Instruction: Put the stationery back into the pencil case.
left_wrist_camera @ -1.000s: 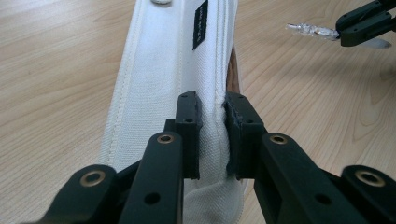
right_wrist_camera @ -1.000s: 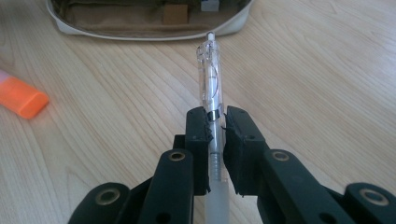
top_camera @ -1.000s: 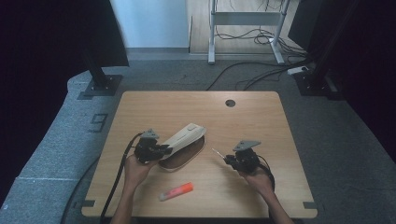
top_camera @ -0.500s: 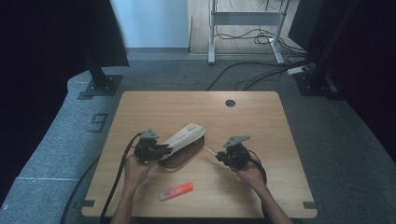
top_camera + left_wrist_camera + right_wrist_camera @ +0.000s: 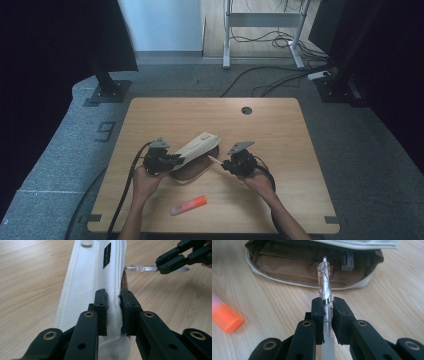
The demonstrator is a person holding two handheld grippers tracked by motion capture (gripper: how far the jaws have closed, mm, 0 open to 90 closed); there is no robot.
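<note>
Two grippers worked at one white pencil case (image 5: 196,152) on the wooden table (image 5: 280,130). The left gripper (image 5: 113,311) was closed on the raised flap (image 5: 92,280) of the case, with the fabric edge pinched between its pads. The left gripper view showed the flap's outer face with a black label (image 5: 107,255) and a snap button (image 5: 86,242), details hidden from the high view. The right gripper (image 5: 327,305) was clamped on a clear pen (image 5: 325,282), whose tip pointed ahead at the case opening. The right gripper view showed the brown lining (image 5: 297,265) and a white eraser (image 5: 348,261) inside, which the flap covered in the left gripper view.

An orange highlighter (image 5: 188,205) lay on the table behind and between the two grippers, toward the person's side; in the right gripper view it lay to the lower left of the jaws. The raised flap overhung the opening ahead of the pen tip.

Compared with one second earlier, the right gripper had shifted toward the case, bringing the pen tip to the opening's edge. The left gripper had kept its position and grip.
</note>
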